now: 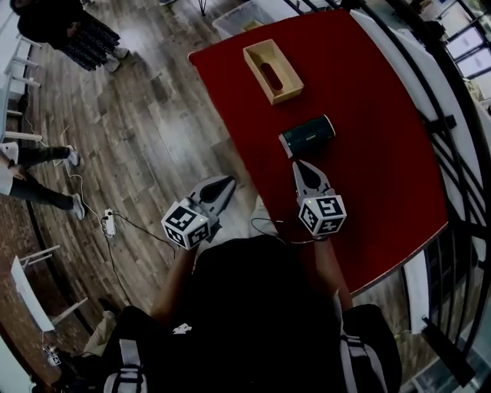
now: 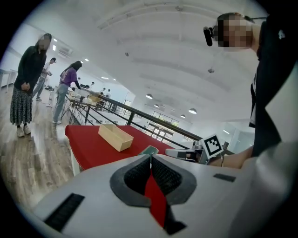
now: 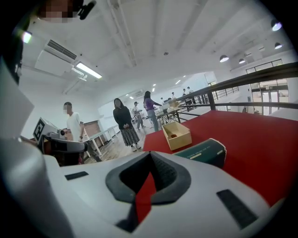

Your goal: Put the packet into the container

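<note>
A dark green packet [image 1: 307,135] lies on the red table [image 1: 383,176], also seen in the right gripper view [image 3: 205,152] and just past the jaws in the left gripper view [image 2: 149,150]. The open wooden container [image 1: 272,71] stands farther along the table [image 3: 177,135] [image 2: 115,137]. My right gripper [image 1: 298,164] [image 3: 150,153] is shut and empty, its tip just short of the packet. Off the table's left edge, my left gripper [image 1: 230,183] [image 2: 150,157] is held over the floor, shut with nothing in it.
A black railing [image 1: 460,153] runs along the table's right side. A clear plastic bin [image 1: 238,17] sits beyond the far end. People [image 1: 69,31] stand on the wooden floor to the left, with a power strip [image 1: 109,222] and its cable nearby.
</note>
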The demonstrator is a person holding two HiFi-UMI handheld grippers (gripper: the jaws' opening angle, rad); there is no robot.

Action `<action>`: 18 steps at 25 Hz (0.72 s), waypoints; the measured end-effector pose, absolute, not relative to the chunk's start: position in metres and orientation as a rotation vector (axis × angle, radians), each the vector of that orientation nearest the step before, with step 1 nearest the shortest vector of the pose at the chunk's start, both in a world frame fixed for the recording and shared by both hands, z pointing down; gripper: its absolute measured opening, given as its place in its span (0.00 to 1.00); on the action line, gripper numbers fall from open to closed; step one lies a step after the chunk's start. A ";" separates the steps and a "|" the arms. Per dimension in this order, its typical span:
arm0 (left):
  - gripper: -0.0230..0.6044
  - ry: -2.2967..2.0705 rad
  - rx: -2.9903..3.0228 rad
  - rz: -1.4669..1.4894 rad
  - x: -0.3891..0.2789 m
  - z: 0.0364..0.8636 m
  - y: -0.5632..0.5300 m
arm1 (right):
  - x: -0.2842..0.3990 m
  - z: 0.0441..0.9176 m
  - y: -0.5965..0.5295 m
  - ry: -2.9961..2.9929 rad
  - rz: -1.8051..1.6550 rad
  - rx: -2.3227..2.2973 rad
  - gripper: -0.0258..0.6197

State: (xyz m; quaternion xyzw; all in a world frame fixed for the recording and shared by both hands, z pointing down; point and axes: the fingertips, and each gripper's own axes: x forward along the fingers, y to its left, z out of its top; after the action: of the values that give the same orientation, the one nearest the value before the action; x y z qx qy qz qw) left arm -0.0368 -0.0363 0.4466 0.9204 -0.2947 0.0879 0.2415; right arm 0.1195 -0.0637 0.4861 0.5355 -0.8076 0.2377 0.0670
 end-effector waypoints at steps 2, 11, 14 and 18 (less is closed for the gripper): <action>0.06 -0.789 2.523 0.262 -0.030 0.446 -0.049 | 0.126 0.487 -0.071 -2.429 0.724 1.629 0.07; 0.06 -0.670 2.521 0.278 -0.003 0.456 -0.081 | 0.152 0.501 -0.079 -2.330 0.706 1.665 0.07; 0.06 -0.617 2.537 0.274 0.002 0.461 -0.093 | 0.155 0.504 -0.086 -2.313 0.696 1.645 0.07; 0.06 -0.555 2.541 0.281 0.008 0.468 -0.097 | 0.164 0.507 -0.089 -2.277 0.693 1.610 0.07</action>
State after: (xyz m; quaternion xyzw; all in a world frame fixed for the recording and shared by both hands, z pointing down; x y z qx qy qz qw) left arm 0.0082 -0.0974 0.4681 0.9380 -0.2049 0.1036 0.2597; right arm 0.1642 -0.0895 0.5074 0.5553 -0.7853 0.2389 0.1337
